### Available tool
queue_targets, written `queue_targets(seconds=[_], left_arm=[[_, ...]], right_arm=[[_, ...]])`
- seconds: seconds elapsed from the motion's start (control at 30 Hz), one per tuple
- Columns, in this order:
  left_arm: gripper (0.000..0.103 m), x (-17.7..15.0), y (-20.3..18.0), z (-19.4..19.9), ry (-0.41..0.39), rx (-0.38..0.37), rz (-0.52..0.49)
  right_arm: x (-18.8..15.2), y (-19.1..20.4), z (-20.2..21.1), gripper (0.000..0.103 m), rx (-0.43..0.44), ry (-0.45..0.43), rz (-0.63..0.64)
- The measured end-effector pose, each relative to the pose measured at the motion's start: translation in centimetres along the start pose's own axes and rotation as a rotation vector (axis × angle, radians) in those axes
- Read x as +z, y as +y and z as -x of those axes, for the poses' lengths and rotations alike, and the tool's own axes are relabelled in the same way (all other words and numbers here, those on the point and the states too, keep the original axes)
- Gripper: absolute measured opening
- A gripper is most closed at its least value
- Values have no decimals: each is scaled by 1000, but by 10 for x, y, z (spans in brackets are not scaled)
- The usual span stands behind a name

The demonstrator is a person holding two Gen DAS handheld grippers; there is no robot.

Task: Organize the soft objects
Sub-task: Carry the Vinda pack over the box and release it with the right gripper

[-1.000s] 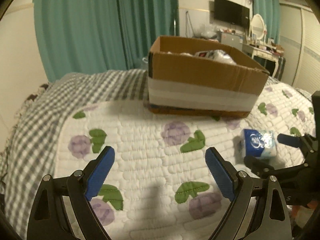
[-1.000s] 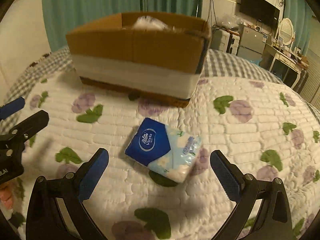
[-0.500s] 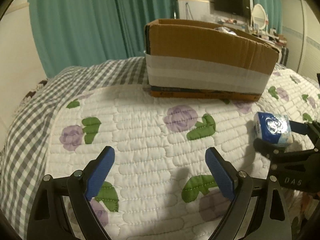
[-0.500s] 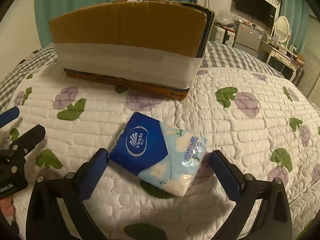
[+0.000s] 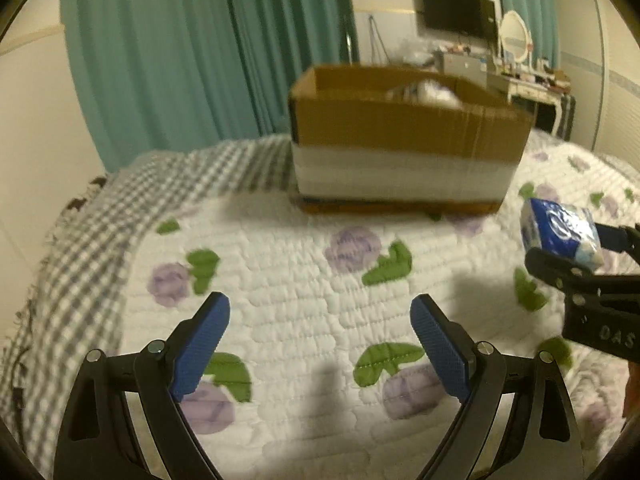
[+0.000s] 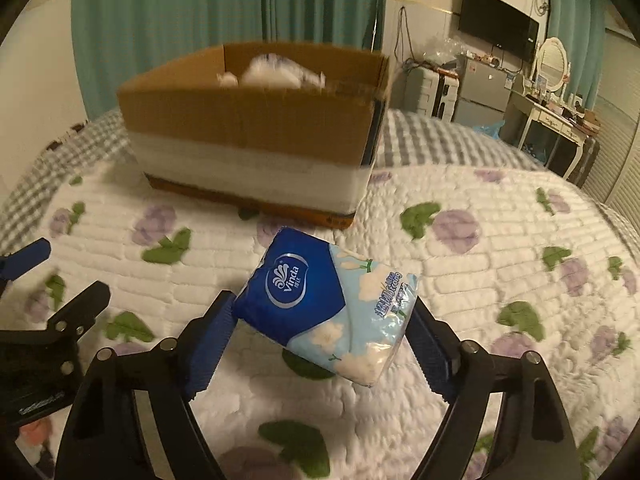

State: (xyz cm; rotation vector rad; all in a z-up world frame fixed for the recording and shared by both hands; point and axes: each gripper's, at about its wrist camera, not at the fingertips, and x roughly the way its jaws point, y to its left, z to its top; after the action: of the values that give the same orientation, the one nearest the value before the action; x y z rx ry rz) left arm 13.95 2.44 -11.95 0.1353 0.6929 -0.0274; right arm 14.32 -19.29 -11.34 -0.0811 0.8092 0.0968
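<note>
While my right gripper clamps blue-and-white plastic tissue pack, lifted off flowered white quilt, left gripper hangs apart, empty. Brown cardboard box already holds some white soft items; pack not yet inside.

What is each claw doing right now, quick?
Left gripper: open, holding nothing.
Right gripper: shut on the tissue pack, lifted off the quilt.
</note>
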Motion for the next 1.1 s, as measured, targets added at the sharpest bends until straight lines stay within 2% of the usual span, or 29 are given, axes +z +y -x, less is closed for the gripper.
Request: queue_targets(seconds=[0.23, 0.4, 0.57, 0.73, 0.87, 1.0, 1.1], left_arm=[[93, 34, 12, 55, -103, 7, 17], [93, 72, 26, 92, -206, 13, 38], [93, 105, 32, 109, -276, 39, 48], [93, 142, 36, 102, -315, 46, 51], [93, 168, 38, 82, -309, 32, 53], [93, 189, 35, 41, -257, 14, 60], [93, 190, 29, 11, -226, 14, 63]], right_arm=[[19, 12, 70, 83, 12, -83, 61], [52, 21, 117, 83, 30, -169, 93], [90, 23, 154, 83, 49, -260, 118], [132, 19, 162, 83, 64, -311, 123], [167, 16, 156, 83, 59, -342, 123], [204, 8, 130, 83, 112, -317, 85], [227, 3, 99, 83, 137, -292, 58]])
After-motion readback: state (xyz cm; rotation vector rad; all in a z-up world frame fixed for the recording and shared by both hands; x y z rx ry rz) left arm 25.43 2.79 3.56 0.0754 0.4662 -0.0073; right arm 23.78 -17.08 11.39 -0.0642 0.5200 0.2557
